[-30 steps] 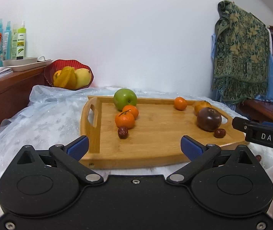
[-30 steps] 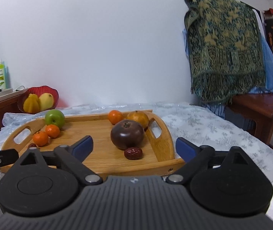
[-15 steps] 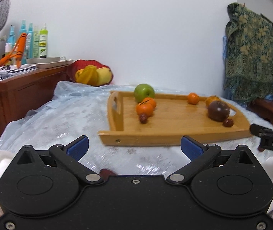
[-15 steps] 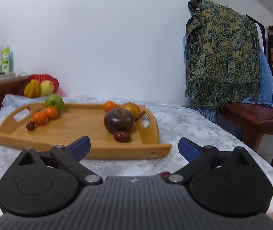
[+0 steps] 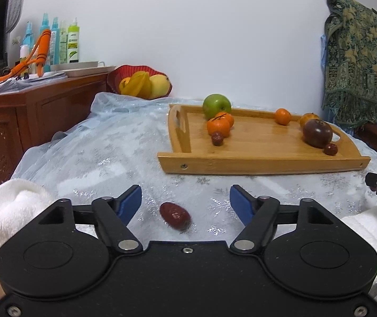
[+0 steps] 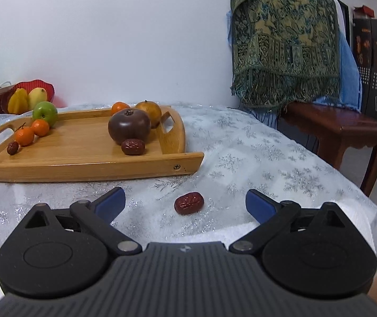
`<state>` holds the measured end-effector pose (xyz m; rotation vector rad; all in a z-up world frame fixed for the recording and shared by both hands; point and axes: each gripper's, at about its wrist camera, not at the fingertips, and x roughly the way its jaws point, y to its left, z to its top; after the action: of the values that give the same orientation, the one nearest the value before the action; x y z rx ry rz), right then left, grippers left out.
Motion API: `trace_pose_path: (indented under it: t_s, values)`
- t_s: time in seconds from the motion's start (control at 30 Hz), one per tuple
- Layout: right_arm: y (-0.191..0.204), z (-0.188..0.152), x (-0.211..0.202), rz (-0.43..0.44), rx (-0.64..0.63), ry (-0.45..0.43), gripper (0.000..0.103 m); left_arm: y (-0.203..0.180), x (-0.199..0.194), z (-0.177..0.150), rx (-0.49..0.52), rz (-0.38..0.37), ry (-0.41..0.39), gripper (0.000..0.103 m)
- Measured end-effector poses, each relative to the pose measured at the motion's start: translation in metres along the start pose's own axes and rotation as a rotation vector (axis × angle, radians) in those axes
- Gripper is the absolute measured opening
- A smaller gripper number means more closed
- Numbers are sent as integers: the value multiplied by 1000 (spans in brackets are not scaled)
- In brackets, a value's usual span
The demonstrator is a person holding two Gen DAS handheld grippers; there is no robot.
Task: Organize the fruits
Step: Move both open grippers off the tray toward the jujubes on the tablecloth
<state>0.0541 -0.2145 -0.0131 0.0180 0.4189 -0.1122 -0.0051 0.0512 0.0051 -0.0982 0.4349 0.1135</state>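
Note:
A wooden tray on the table holds a green apple, two tangerines, a third tangerine, a dark round fruit, a brownish-orange fruit and two red dates. A loose red date lies on the cloth between my open left gripper's fingers. Another loose date lies between my open right gripper's fingers. Both grippers are empty.
A red bowl of yellow fruit stands behind the tray by the wall. A wooden cabinet with bottles is at the left. A wooden side table and hanging patterned cloth are at the right. White towels lie at the near table edge.
Both grippers have drawn back from the tray toward the near table edge and tilted down. A loose date on the cloth has come into view between each gripper's fingers.

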Motion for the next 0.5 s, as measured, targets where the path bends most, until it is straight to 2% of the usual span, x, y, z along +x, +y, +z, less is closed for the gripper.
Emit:
trace_pose_path:
  t_s: [0.5]
  values:
    - [4,1,8,35,25,26,92,6,11,-3,-37,-10,60,46]
